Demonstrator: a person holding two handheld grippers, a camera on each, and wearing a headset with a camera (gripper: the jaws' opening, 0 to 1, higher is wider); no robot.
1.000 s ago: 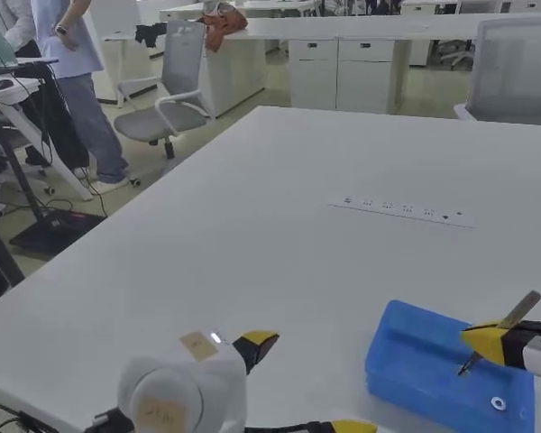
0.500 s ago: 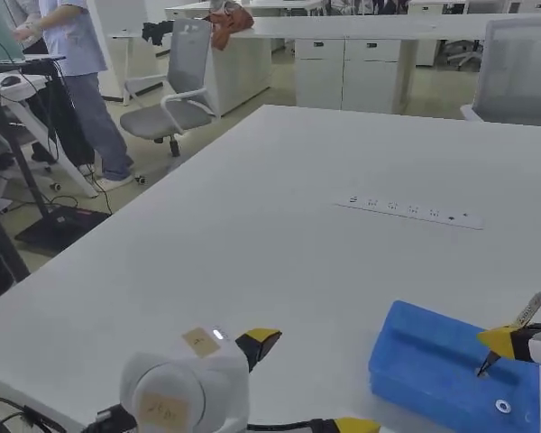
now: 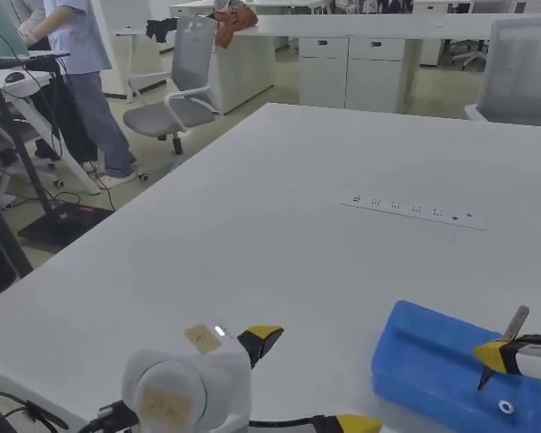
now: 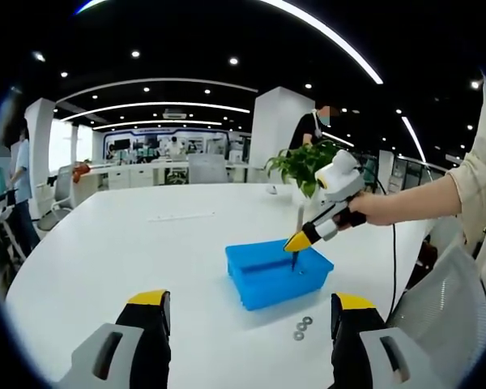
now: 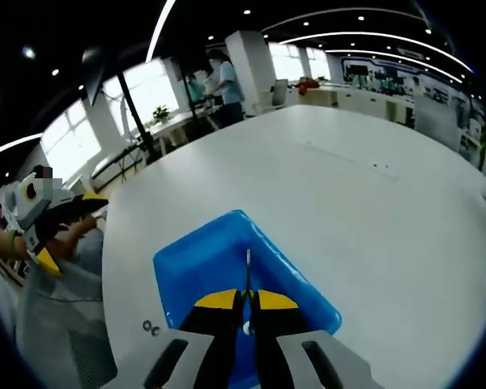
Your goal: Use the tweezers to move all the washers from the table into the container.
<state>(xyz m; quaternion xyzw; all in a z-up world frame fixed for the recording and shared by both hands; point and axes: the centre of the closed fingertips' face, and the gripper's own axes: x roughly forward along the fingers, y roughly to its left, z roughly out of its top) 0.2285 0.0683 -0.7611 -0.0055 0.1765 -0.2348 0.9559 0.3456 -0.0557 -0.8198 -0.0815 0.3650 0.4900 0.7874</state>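
White table (image 3: 279, 225) under blue container (image 3: 433, 361); left gripper (image 4: 251, 298) spread wide, empty; right gripper (image 5: 247, 298) pinched onto tweezers (image 5: 248, 271), tips down inside container, load impossible to tell; two washers (image 4: 303, 327) on table just beside container, one washer (image 3: 505, 407) inside

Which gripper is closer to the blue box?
Right. The right gripper hangs over the blue box, its tweezers pointing down into it. The left gripper is off to the box's side, over the table.

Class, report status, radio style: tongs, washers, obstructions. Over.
Left tongs open. Right tongs shut on tweezers over container. One washer inside, two on table. No obstruction.
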